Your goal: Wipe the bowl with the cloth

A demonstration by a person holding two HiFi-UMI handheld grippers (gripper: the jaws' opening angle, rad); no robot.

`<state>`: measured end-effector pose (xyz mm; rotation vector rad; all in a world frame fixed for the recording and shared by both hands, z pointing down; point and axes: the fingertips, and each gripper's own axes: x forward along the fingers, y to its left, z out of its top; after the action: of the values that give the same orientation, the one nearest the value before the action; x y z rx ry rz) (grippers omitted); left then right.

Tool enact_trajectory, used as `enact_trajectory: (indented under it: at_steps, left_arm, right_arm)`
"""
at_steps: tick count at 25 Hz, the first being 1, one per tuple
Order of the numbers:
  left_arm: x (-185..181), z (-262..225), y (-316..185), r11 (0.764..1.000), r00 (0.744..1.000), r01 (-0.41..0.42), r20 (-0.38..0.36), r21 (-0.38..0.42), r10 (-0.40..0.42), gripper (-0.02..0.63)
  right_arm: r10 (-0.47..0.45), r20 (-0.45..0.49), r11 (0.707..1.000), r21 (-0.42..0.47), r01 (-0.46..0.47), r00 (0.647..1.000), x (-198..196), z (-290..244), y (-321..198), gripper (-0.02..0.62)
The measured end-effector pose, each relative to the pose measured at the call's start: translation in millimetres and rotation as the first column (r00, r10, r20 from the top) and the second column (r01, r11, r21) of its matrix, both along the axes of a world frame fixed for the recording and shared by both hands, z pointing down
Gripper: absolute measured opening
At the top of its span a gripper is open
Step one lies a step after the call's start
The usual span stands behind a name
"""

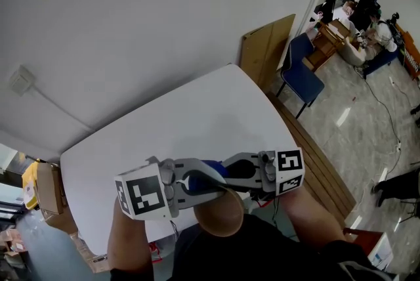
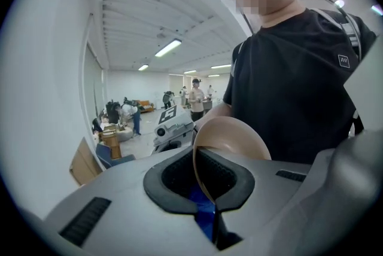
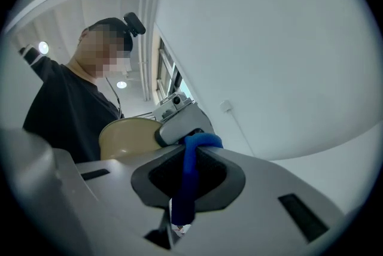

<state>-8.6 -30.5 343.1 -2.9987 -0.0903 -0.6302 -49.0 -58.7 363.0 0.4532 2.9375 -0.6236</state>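
1. The left gripper has its jaws pressed together on the rim of the tan bowl. The wall of the bowl runs edge-on through the pad recess. I judge this rim pinch is meant to leave the bowl's inside open for wiping.
2. The right gripper has its jaws pinching the blue cloth. A fold of it loops over the tips, which gives me a padded face to rub with.
3. The bowl is off the surface, held in the air close to my torso. The two grippers face each other tip to tip, and the cloth sits at the bowl's rim. I cannot tell whether the cloth is touching the inner wall.
4. Room to move: the white surface ahead is bare and has a rounded far corner. Its near edge lies just below the grippers. On the right it drops off towards a leaning wooden panel and a blue chair, both well apart from my hands.
5. Judgement: the tight spots are my chest behind the bowl and the grippers crowding each other. Forward over the surface is free.
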Motion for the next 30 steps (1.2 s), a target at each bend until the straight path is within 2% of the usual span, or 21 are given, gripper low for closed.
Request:
enact_trajectory:
  at_steps: [6,13,17,30]
  left_arm:
    - [-5.0,4.0,7.0,0.999,0.999,-0.032,0.023,-0.008,0.032,0.017]
    - [-11.0,2.7,19.0,0.996,0.994,-0.087,0.061,-0.014,0.088,0.017]
    - [-13.5,0.3,22.6,0.994,0.993,-0.105,0.057,-0.018,0.106,0.017]
    - [-19.7,8.2,16.6,0.996,0.994,-0.084,0.062,-0.028,0.086,0.017]
  right_arm:
    - [-0.048,-0.002,0.998,0.032,0.048,0.999,6.3,1.3,10.3,0.034]
    - [-0.156,0.029,0.986,0.068,0.153,0.987,13.9,-8.6,28.2,0.034]
    - [-0.198,0.032,0.977,0.082,0.195,0.980,16.9,-10.3,35.2,0.034]
    - [-0.184,0.021,0.978,0.102,0.181,0.983,23.7,-7.4,36.8,0.034]
